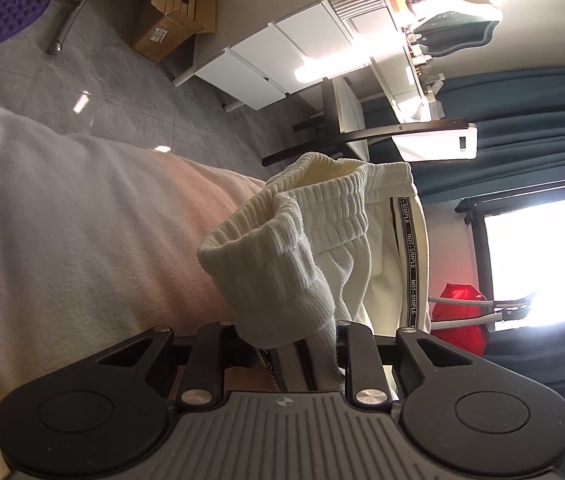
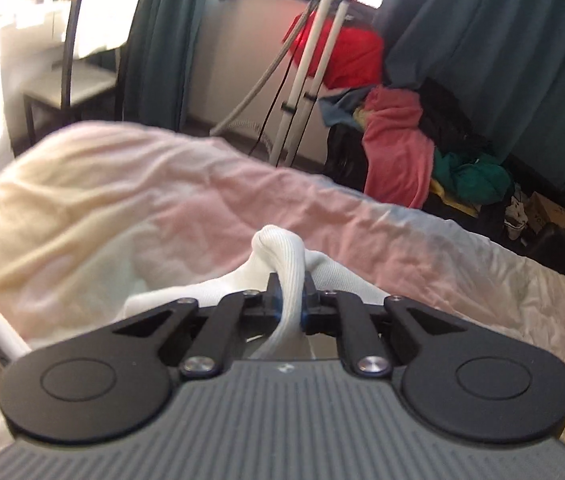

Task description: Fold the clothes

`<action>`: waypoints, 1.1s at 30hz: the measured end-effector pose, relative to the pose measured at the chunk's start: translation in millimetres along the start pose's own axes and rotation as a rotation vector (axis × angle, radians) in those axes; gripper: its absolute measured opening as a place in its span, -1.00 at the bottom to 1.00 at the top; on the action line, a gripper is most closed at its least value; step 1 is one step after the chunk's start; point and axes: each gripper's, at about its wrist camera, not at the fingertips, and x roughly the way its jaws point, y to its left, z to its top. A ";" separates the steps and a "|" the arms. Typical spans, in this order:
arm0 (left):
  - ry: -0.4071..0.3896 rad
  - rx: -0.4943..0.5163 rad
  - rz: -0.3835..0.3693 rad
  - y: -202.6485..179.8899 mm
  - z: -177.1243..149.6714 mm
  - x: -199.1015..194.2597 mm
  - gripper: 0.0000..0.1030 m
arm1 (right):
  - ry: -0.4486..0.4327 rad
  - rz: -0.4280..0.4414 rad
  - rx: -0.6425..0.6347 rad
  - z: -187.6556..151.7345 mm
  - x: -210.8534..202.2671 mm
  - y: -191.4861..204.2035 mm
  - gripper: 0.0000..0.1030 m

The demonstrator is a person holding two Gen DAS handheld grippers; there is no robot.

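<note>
A cream ribbed pair of trousers (image 1: 322, 240) with an elastic waistband and a black "NOT-SIMPLE" side stripe hangs bunched in the left wrist view. My left gripper (image 1: 294, 344) is shut on a ribbed cuff of it; the fingertips are hidden by the cloth. In the right wrist view my right gripper (image 2: 291, 292) is shut on a white ribbed fold of the same trousers (image 2: 282, 252), held just above the pastel pink, yellow and white bed sheet (image 2: 122, 200). The cloth trails down and left from the fingers.
The left wrist view is rolled sideways: bed sheet (image 1: 62, 220) at left, cardboard box (image 1: 170, 16) and white drawers (image 1: 266, 64) on the grey floor, teal curtains (image 1: 522, 140). Beyond the bed stand a heap of clothes (image 2: 402, 148), a red bag (image 2: 346, 56) and white stand legs (image 2: 314, 64).
</note>
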 end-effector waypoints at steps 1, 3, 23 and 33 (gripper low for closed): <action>0.018 -0.013 -0.009 1.3 3.9 -0.5 -0.54 | -0.021 0.018 0.059 -12.1 -17.4 -14.1 -0.77; 0.034 -0.027 -0.026 2.5 11.6 -3.7 -0.55 | -0.062 0.053 0.177 -36.4 -52.3 -42.2 -0.77; 0.071 0.041 0.098 -8.7 14.7 -34.3 -0.07 | -0.147 0.217 0.607 -206.8 -152.7 -149.8 0.29; 0.084 0.121 0.093 -19.1 -8.9 -16.5 0.05 | -0.071 0.213 0.183 -82.6 -67.1 -62.7 0.66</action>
